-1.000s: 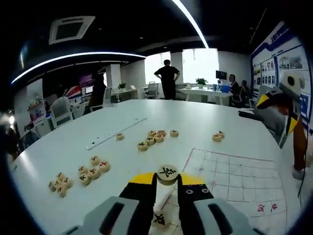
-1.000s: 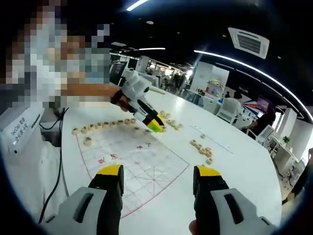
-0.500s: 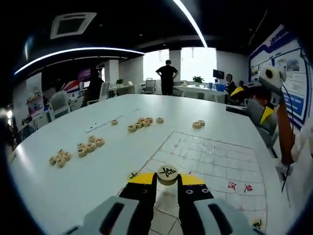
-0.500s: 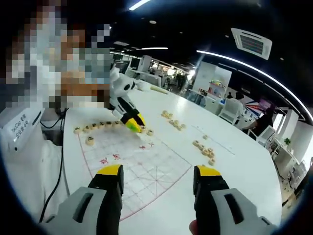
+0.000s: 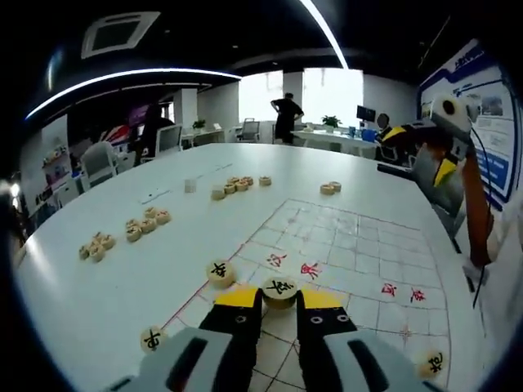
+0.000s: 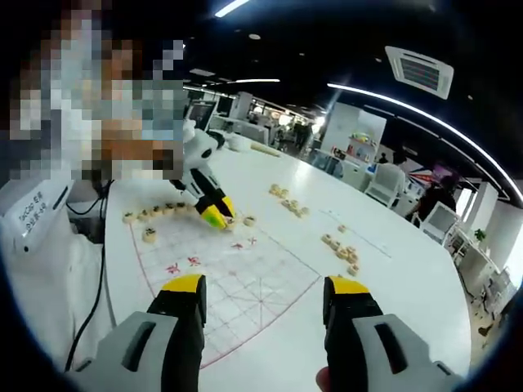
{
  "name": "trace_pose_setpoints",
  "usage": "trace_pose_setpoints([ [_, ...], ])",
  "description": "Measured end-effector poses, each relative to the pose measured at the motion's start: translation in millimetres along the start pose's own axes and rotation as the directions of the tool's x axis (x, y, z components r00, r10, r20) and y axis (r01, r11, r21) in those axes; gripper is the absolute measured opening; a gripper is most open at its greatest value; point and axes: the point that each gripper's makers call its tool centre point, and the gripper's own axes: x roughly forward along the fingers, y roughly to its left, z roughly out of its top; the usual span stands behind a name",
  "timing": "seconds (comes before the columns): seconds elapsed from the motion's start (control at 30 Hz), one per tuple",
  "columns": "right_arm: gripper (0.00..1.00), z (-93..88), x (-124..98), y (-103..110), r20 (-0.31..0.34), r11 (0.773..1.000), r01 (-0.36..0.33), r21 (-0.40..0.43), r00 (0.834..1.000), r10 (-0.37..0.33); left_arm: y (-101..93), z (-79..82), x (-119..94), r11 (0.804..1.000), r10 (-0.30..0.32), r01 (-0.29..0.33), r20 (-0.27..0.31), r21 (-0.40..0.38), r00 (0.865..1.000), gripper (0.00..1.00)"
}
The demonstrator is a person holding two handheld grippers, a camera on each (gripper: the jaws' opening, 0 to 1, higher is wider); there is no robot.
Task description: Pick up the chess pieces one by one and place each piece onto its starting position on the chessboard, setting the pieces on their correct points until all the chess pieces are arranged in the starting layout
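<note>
- My left gripper is clamped on a round xiangqi piece with a black character on top, pinched by its rim between the yellow-tipped jaws, low over the near edge of the chessboard.
- Just beside it, another black-marked piece sits on a board point, and one more lies nearer to me on the left.
- I judge these discs to be light, rigid wood with smooth sides. They won't crush, but a thin disc can twist or pop out if the grip is off-centre.
- The best hold is what I have now: jaws on opposite sides of the rim, face up, so I can read the character and set it down flat on its crossing.
- My right gripper hangs wide open with nothing in it, above the board's other end.
- From the right gripper view I can see a row of pieces along the far edge of the board.
- Loose clusters wait on the white table: one group off to the left and another further out.
- They lie touching each other, so I'd take an outer piece by its free sides.
</note>
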Motion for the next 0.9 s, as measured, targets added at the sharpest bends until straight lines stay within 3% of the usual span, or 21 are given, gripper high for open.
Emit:
trace_pose_setpoints([
  [0.43,0.58,1.4,-1,-2,0.007,1.000,0.010,0.005,1.000,-0.010,-2.9,0.3,-1,1.000,-0.005,0.005,-0.003,0.012,1.000,0.25],
  [0.9,0.58,0.8,-2,-1,0.010,1.000,0.017,0.007,1.000,-0.017,3.5,27.4,-3,1.000,0.015,-0.017,0.063,0.019,0.998,0.32],
])
